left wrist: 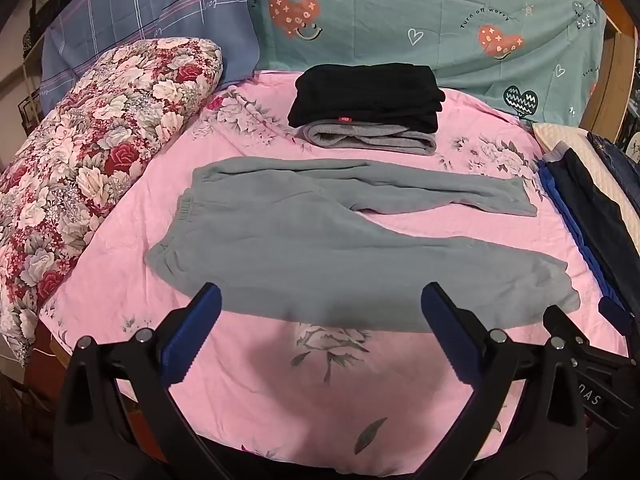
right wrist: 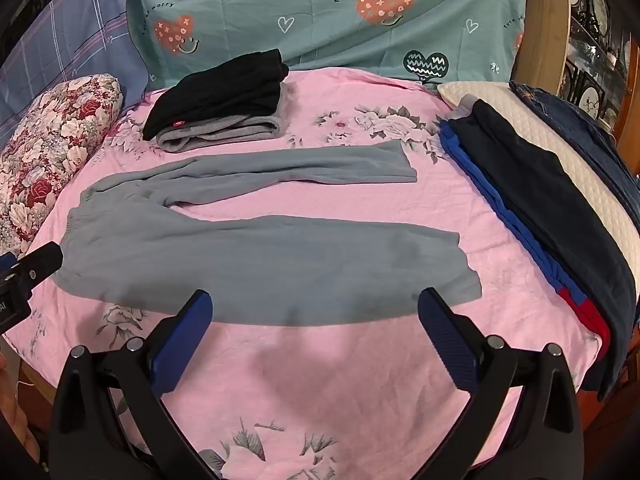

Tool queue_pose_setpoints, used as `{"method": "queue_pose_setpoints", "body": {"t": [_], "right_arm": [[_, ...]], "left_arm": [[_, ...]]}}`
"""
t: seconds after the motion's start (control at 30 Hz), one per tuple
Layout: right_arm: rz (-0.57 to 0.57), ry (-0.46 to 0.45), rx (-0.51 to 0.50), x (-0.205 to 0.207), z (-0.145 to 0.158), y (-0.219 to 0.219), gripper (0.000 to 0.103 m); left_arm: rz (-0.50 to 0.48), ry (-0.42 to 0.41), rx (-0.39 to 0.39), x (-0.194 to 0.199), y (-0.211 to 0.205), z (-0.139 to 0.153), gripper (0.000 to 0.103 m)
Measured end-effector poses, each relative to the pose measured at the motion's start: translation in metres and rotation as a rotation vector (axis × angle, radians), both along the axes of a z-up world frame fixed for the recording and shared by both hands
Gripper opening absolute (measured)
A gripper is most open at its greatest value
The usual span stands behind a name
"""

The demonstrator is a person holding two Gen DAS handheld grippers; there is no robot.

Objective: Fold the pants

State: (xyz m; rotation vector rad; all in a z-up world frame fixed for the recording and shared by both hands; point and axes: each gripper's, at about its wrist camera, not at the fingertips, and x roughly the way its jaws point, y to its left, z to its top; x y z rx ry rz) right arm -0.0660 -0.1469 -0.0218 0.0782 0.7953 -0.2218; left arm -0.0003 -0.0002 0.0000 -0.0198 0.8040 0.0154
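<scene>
Grey-green sweatpants lie spread flat on the pink floral sheet, waistband to the left, both legs running right and parted in a V. My left gripper hovers open just short of the near leg's lower edge, nothing between its blue pads. My right gripper stands open the same way over the near leg farther right, also holding nothing. The right gripper's tip shows at the right edge of the left wrist view, and part of the left gripper shows at the left edge of the right wrist view.
A folded black garment on a folded grey one sits behind the pants. A stack of dark, blue and red clothes lies on the right beside a white pillow. A floral quilt roll borders the left.
</scene>
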Motion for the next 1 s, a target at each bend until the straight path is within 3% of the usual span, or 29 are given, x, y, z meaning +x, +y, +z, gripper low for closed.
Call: {"method": "queue_pose_setpoints", "body": {"t": [0.3,1.0], "right_arm": [[0.0,0.002,-0.003,0.0,0.0,0.0,0.102],[-0.001,0.005,-0.001,0.003,-0.004,0.001,0.102]], "left_arm": [[0.003,0.009,-0.02,-0.006,0.007,0.002,0.101],[-0.017,0.028,0.02,0.002,-0.004,-0.008,0.101]]}}
